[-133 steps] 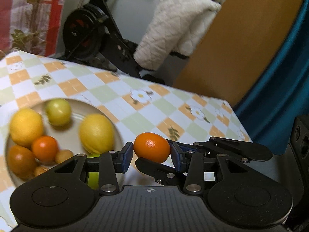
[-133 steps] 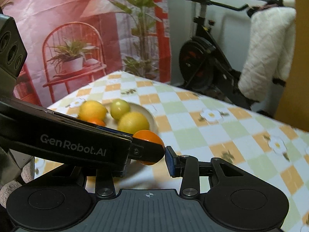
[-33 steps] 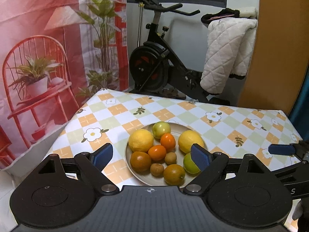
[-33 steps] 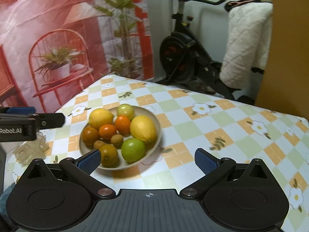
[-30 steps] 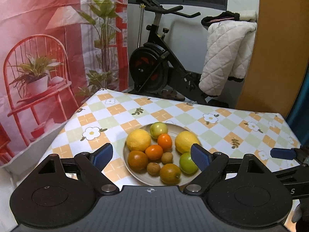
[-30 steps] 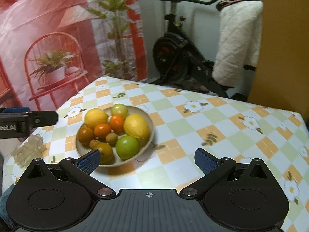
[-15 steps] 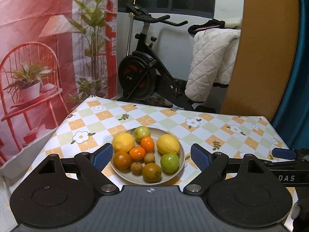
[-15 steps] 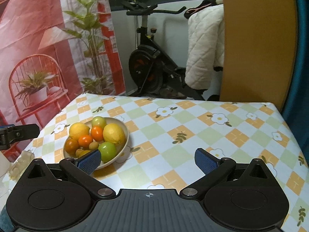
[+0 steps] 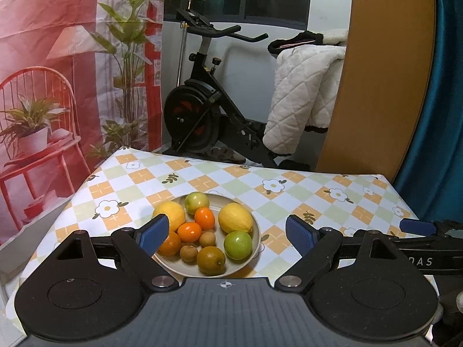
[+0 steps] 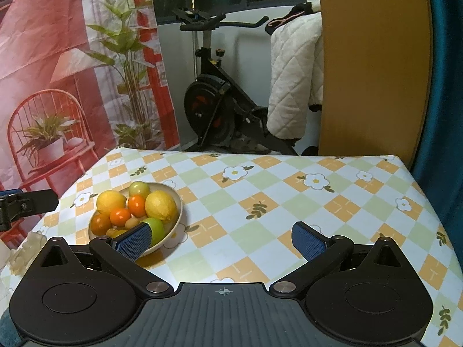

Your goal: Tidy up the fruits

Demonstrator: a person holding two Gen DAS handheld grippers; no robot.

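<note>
Fruits lie heaped in a beige plate (image 9: 256,227) on the table (image 9: 289,193), toward its left half as seen from the right wrist. In the pile are two big yellow citrus, one at the left (image 9: 169,212) and one at the right (image 9: 235,217), a pale green round fruit (image 9: 197,199) at the far rim, two small bright oranges (image 9: 204,217) in the middle, a darker orange (image 9: 170,243) at the near left, another dull orange one (image 9: 210,259) at the near rim, a green apple-like fruit (image 9: 238,245) at the near right, and two small brown fruits (image 9: 207,238) between them.

Both claws hang above the near edge of the table, apart from the plate and touching nothing. The left gripper (image 9: 226,231) has its blue pads spread wide with nothing between them; the plate shows through the gap. The right gripper (image 10: 221,240) is likewise spread and holds nothing, with its left pad in front of the plate's near right rim. A clear, lumpy plastic thing (image 10: 24,250) sits at the table's left edge, just beside the left claw's finger.

A checked cloth of orange, green and white squares with daisies covers the table. Behind it stand a black exercise bike (image 9: 208,110), a white quilted blanket (image 9: 301,98) draped over a rail, a red printed backdrop (image 9: 58,72) with a chair and plants, a tan wooden panel (image 9: 382,72) and a teal curtain (image 9: 445,86).
</note>
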